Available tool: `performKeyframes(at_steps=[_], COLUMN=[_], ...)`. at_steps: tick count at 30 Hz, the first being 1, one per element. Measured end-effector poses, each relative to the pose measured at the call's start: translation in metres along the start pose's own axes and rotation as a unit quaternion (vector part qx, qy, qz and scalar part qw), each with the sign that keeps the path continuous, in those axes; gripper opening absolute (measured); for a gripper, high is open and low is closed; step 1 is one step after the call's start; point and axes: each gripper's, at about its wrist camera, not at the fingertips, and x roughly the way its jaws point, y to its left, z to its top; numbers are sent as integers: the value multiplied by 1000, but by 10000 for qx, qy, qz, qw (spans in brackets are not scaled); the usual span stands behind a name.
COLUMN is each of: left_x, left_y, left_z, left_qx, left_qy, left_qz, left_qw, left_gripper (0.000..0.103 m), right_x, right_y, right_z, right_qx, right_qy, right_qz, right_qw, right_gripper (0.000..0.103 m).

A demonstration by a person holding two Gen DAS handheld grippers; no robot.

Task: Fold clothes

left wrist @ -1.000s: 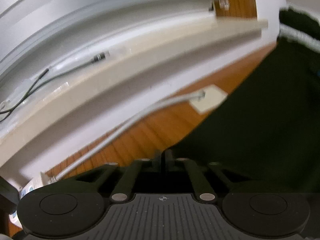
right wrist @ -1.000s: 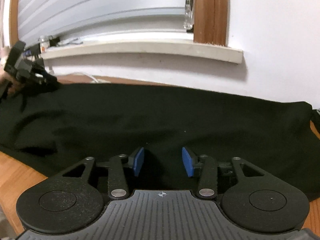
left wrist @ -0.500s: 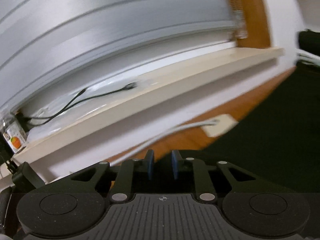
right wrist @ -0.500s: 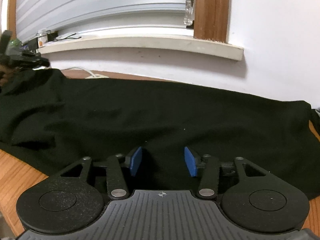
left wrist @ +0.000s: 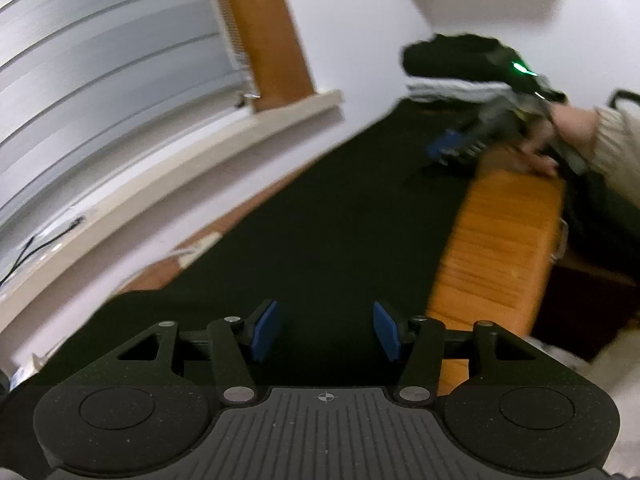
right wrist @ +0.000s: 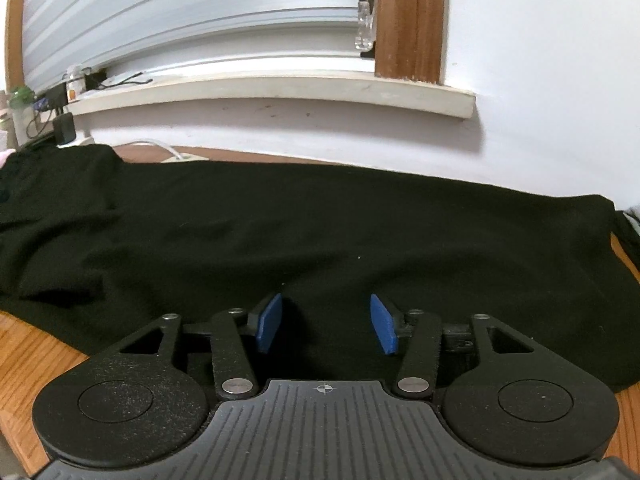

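Now that the left tongs (left wrist: 326, 334) have just been opening, nothing between them, and right tongs (right wrist: 326, 324) hang released, the black garment (right wrist: 320, 232) lies spread across the worktop (right wrist: 36, 356), likely awaiting another fold.

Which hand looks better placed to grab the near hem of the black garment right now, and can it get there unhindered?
Probably the right gripper: its jaws stand open just above the black garment near the hem, with nothing between. The left gripper, just opening, also hovers over cloth.
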Motion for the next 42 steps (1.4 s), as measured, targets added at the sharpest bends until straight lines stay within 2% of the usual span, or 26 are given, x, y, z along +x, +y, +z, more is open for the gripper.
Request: performKeyframes(at_steps=[2,3,4,7,11,13,16,19,21,26,29,33,35,38,42], left_x=[1,2,1,0,1,4,14,18,19,19,21,33,38,40,10], left_y=[-12,-16,-19,-27,-38,-44,-45,-34,-29,-25,-17,-13,-15,-19,-1], left_z=[-6,-8,-10,-13,-9,-10,-16,-17,-18,-17,-13,-6,-3,1,14], left_qx=[136,162,176,187,286,419,607,516,496,349,47,-67,-40,137,-278], left_qy=[73,83,65,6,-30,41,199,218,213,122,62,106,137,137,-290], left_qz=[-41,-17,15,17,-92,-57,187,278,327,311,143,11,-41,-52,-355], left_qw=[9999,9998,9998,9998,9995,9991,9978,9980,9980,9988,9999,9999,9999,9998,9986], left_gripper=[49,38,20,13,12,18,28,38,41,42,42,41,34,3,2], right_x=[0,-1,-1,-1,-2,-2,-1,-2,-2,-2,-2,-2,-3,-3,-3], right_y=[0,0,0,-1,-1,-1,-1,0,-1,-1,-1,-2,-2,-3,-4], right_z=[0,0,0,0,0,0,0,0,0,0,0,0,0,0,-1], right_qx=[5,8,14,32,40,34,23,30,38,51,58,66,71,83,91], right_qy=[-12,-14,-14,-24,-39,-39,-32,-41,-48,-53,-58,-65,-68,-86,-94], right_qz=[-13,-12,-10,-6,-14,-20,-26,-31,-32,-30,-29,-28,-28,-30,-27], right_qw=[10000,10000,10000,10000,10000,10000,10000,10000,10000,10000,10000,10000,9999,9999,9999], right_gripper=[51,51,51,52,56,56,56,56,56,56,57,57,57,57,57])
